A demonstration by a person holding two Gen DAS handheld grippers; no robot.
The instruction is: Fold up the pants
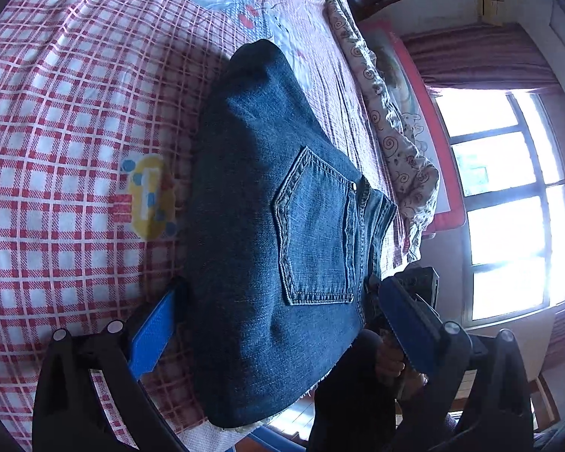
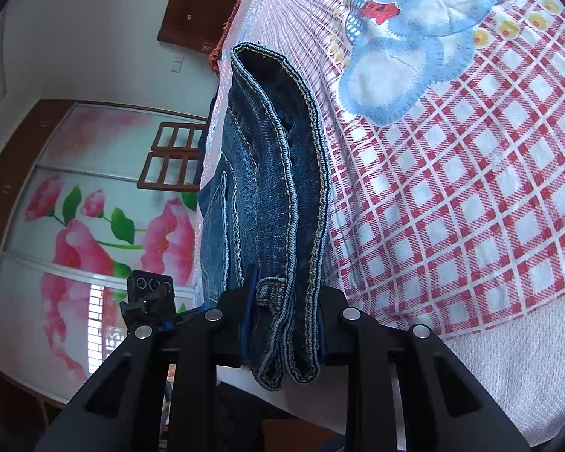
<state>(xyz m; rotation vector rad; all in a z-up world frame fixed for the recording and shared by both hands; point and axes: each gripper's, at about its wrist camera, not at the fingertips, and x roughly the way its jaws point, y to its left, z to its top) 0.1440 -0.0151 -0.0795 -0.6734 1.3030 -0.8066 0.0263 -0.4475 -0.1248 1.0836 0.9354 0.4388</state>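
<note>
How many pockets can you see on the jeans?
1. The back pocket sits on the top face of the folded jeans, near the waistband end. More may be hidden underneath.

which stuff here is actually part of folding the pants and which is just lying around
Part of the job:
- jeans, folded, on the bed
- right gripper, clamped on the waistband
- left gripper, jaws wide on either side of the jeans

Just lying about:
- checked bedspread
- floral quilt
- curtain

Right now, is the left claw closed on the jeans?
No: in the left wrist view the left claw stands wide open, its blue pads either side of the jeans without pressing them.
</note>
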